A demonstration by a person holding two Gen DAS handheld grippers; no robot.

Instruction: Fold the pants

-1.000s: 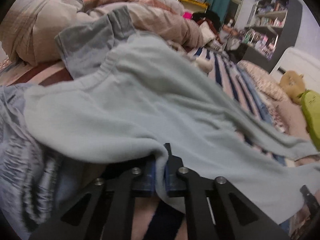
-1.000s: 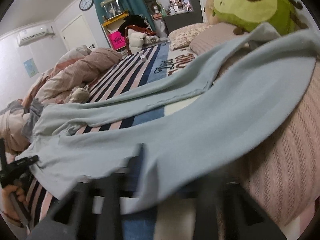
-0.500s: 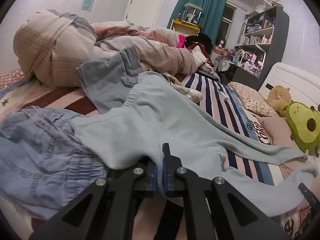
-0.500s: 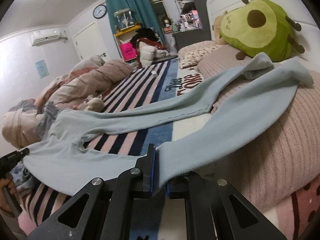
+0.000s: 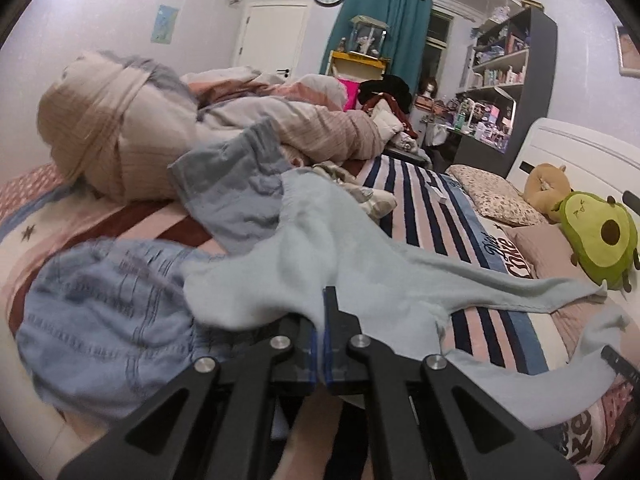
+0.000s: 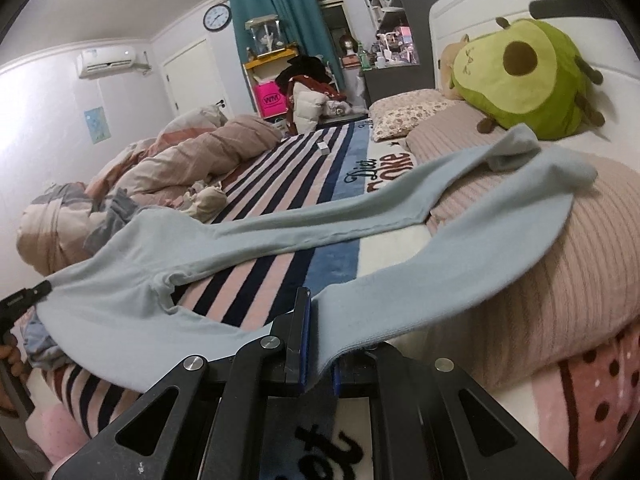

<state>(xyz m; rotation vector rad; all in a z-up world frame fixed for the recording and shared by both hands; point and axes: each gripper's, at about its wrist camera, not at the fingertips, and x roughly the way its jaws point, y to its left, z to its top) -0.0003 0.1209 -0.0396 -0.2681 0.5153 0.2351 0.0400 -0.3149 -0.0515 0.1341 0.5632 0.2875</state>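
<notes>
Pale blue pants (image 5: 320, 248) lie stretched across the bed, waist toward the left, legs running right to the pillows. My left gripper (image 5: 322, 340) is shut on the waist edge of the pants. My right gripper (image 6: 316, 340) is shut on the near leg of the pants (image 6: 400, 288), about midway along it. The far leg (image 6: 320, 220) lies flat on the striped blanket, its cuff folded on the pink pillow. The left gripper also shows at the far left of the right wrist view (image 6: 24, 300).
A denim garment (image 5: 104, 312) and a grey-blue garment (image 5: 236, 184) lie by the waist. A bundled duvet (image 5: 120, 128) sits behind. An avocado plush (image 6: 516, 76) and pillows (image 6: 560, 264) are at the headboard. The striped blanket (image 6: 288, 184) covers the bed.
Both grippers have pulled back and lowered, drawing the pants out flatter and longer across the bed. Both stay shut on the cloth.
</notes>
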